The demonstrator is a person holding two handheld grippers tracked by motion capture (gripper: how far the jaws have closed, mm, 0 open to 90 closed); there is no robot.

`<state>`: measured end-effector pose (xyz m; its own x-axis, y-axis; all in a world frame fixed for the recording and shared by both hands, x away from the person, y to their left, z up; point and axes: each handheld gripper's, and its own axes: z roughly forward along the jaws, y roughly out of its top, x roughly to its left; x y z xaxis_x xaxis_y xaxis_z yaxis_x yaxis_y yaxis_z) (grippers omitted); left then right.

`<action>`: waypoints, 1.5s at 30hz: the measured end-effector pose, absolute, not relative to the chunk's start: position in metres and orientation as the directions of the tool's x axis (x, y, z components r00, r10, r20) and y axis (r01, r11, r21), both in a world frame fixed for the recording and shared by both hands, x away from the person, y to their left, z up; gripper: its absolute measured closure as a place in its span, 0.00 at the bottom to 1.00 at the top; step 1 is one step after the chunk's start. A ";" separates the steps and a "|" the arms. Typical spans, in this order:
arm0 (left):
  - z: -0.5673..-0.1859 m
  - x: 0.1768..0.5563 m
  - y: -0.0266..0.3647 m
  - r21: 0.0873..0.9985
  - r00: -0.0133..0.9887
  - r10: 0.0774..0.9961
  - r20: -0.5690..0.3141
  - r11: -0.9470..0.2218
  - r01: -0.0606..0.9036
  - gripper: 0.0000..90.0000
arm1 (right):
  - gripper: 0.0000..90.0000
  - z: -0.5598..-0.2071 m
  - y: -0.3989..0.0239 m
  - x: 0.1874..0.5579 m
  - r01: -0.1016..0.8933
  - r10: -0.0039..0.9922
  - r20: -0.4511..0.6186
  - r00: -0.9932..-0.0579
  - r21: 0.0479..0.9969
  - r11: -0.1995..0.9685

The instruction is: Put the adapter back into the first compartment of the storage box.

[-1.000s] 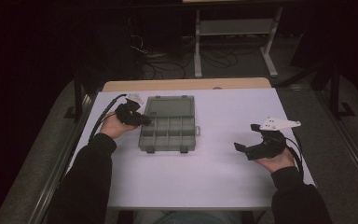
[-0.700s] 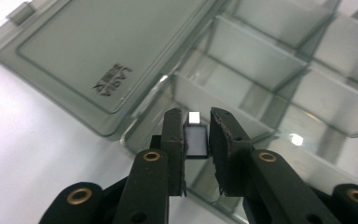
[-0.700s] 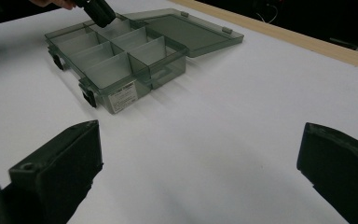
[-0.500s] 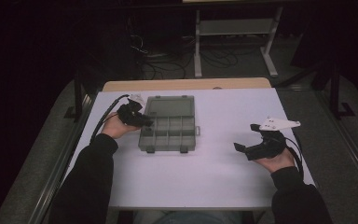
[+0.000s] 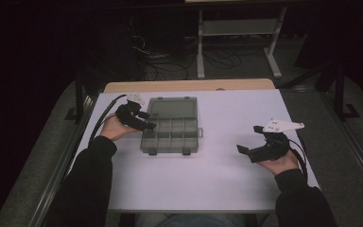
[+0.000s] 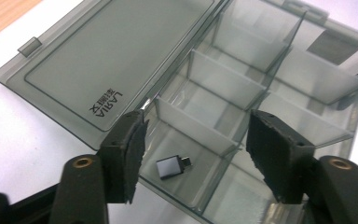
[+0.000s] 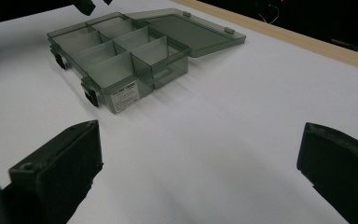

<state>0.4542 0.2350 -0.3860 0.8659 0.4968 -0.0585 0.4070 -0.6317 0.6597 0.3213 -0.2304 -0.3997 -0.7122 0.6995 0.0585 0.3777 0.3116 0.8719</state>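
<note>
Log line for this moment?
left gripper: jaws just opened, adapter lies in box | right gripper: open, over table

- White surface [image 5: 227,179], a broad four-sided top across the middle of the high view, narrower toward the upper edge of the frame.
- Strip of pale wood [image 5: 189,85] along the far edge, upper centre of the high view; same strip at the upper right in the right gripper view.
- Smoky see-through compartment box [image 5: 170,135], resting flat, left of centre in the high view, upper left in the right gripper view.
- Lid [image 6: 116,56] swung fully open and lying flat on the white top, upper left of the left gripper view.
- Bare white over the centre, lower middle and right of the high view.
</note>
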 end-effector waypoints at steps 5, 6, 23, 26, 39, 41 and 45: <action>-0.382 0.450 0.237 0.688 0.878 0.472 -0.075 -0.613 0.389 0.39 | 0.00 -0.400 -0.230 0.321 0.376 0.699 0.057 -0.712 0.872 0.312; -0.382 0.449 0.238 0.692 0.880 0.468 -0.079 -0.610 0.386 0.37 | 0.00 -0.400 -0.230 0.321 0.377 0.700 0.057 -0.712 0.872 0.312; -0.365 0.429 0.242 0.748 0.870 0.489 -0.066 -0.553 0.368 0.00 | 0.00 -0.399 -0.230 0.321 0.378 0.701 0.057 -0.711 0.872 0.312; -0.363 0.425 0.247 0.760 0.868 0.493 -0.066 -0.539 0.364 0.00 | 0.00 -0.399 -0.230 0.321 0.379 0.703 0.057 -0.709 0.871 0.312; -0.359 0.409 0.273 0.809 0.838 0.544 -0.045 -0.473 0.350 0.00 | 0.00 -0.400 -0.230 0.321 0.379 0.706 0.053 -0.706 0.871 0.314; -0.359 0.406 0.278 0.813 0.834 0.550 -0.043 -0.466 0.349 0.00 | 0.00 -0.400 -0.231 0.321 0.380 0.706 0.053 -0.706 0.870 0.314; -0.357 0.399 0.285 0.823 0.830 0.557 -0.025 -0.459 0.333 0.00 | 0.00 -0.400 -0.230 0.320 0.381 0.707 0.053 -0.705 0.870 0.315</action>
<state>0.3992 0.2847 -0.3571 0.8299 0.5574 -0.0250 0.3334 -0.4594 0.8233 0.3204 -0.2302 -0.3997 -0.7051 0.7071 0.0530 0.3808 0.3145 0.8695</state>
